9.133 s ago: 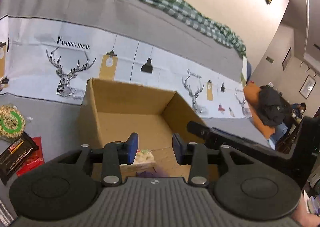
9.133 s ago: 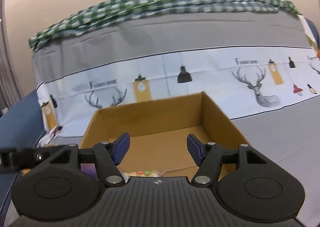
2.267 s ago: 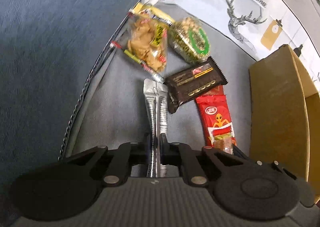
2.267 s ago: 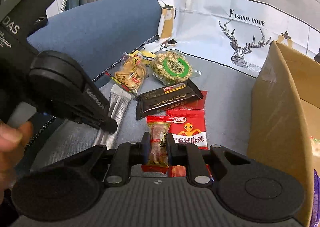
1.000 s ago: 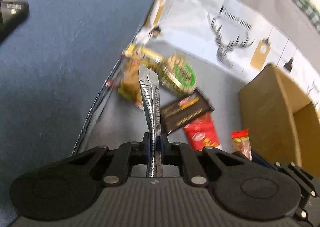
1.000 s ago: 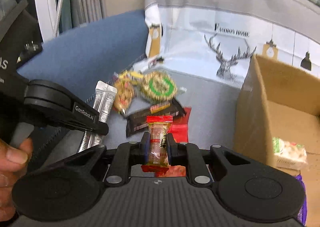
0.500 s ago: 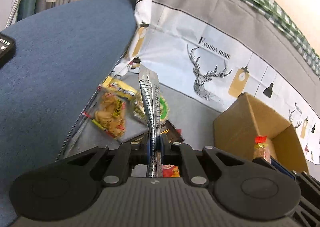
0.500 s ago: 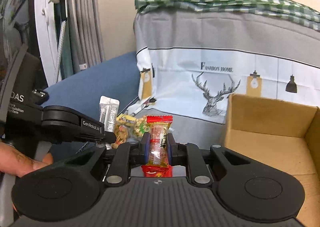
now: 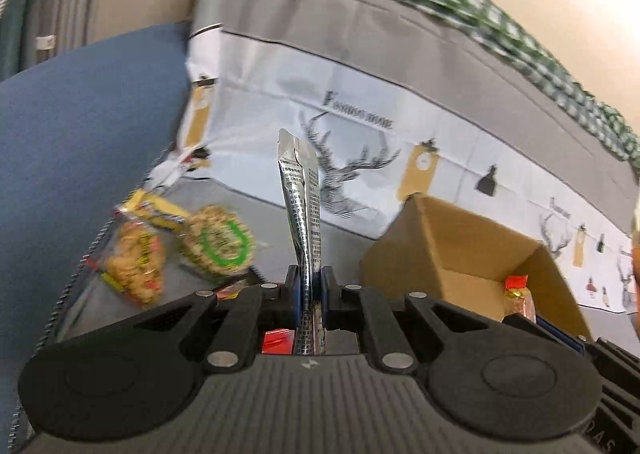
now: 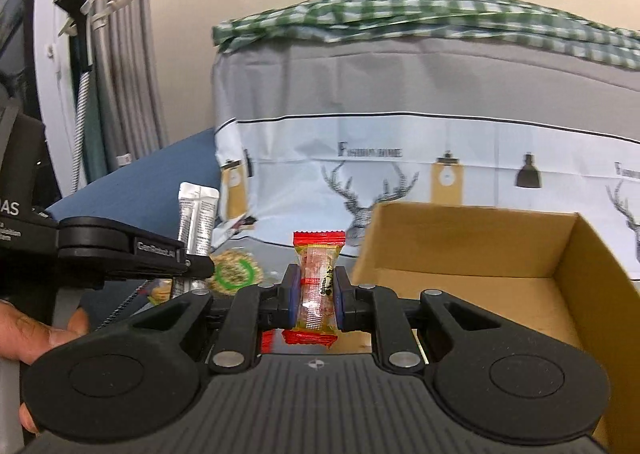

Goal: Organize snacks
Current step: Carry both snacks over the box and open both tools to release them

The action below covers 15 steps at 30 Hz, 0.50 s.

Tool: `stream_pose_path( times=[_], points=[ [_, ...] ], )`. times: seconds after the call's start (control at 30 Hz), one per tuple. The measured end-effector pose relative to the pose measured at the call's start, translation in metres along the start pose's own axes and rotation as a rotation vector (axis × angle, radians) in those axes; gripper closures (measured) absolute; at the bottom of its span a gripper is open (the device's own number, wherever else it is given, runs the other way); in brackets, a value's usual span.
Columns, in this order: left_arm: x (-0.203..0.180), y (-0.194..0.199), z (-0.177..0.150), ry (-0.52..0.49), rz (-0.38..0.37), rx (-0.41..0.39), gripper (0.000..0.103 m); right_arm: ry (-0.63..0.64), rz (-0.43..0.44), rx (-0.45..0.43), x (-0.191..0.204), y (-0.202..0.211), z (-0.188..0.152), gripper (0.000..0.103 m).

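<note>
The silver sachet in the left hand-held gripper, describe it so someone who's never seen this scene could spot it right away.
Start at the open cardboard box on the grey cover, then look left to the left hand-held gripper. Standing upright between its closed pads is the silver sachet, a narrow foil twin pack with fine print. Unlike the round green-labelled snack and orange snack bag lying flat, it is metallic and slim.

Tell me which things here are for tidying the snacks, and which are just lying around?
For the job:
- silver sachets, pinched in the left gripper
- red-ended candy, pinched in the right gripper
- cardboard box
- round green-labelled snack and yellow crisps bag, waiting

Just lying about:
- deer-print cloth
- green checked blanket
</note>
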<state>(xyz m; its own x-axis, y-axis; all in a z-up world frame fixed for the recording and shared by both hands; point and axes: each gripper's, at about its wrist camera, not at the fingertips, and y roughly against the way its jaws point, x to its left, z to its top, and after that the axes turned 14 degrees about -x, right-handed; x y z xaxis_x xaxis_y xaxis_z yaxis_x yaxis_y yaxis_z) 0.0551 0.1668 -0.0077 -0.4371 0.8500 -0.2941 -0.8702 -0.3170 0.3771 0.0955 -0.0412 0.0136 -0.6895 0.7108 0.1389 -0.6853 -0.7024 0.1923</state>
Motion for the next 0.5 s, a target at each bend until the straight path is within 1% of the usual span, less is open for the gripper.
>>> stream_pose_path(
  times=[0.13, 0.33, 0.43, 0.5],
  points=[
    [-0.021, 0.002, 0.000, -0.007, -0.073, -0.021, 0.094, -0.018, -0.047, -0.010, -0.021, 0.008, 0.001, 0.086],
    [-0.058, 0.014, 0.000, -0.036, -0.185, -0.095, 0.094, -0.045, -0.122, -0.028, -0.052, 0.022, 0.008, 0.086],
    [-0.075, 0.017, -0.005, -0.042, -0.246, -0.102, 0.094, -0.060, -0.171, -0.031, -0.066, 0.026, 0.007, 0.086],
    [-0.087, 0.019, -0.009, -0.053, -0.280, -0.097, 0.094, -0.075, -0.224, -0.019, -0.076, 0.027, 0.005, 0.086]
  ],
)
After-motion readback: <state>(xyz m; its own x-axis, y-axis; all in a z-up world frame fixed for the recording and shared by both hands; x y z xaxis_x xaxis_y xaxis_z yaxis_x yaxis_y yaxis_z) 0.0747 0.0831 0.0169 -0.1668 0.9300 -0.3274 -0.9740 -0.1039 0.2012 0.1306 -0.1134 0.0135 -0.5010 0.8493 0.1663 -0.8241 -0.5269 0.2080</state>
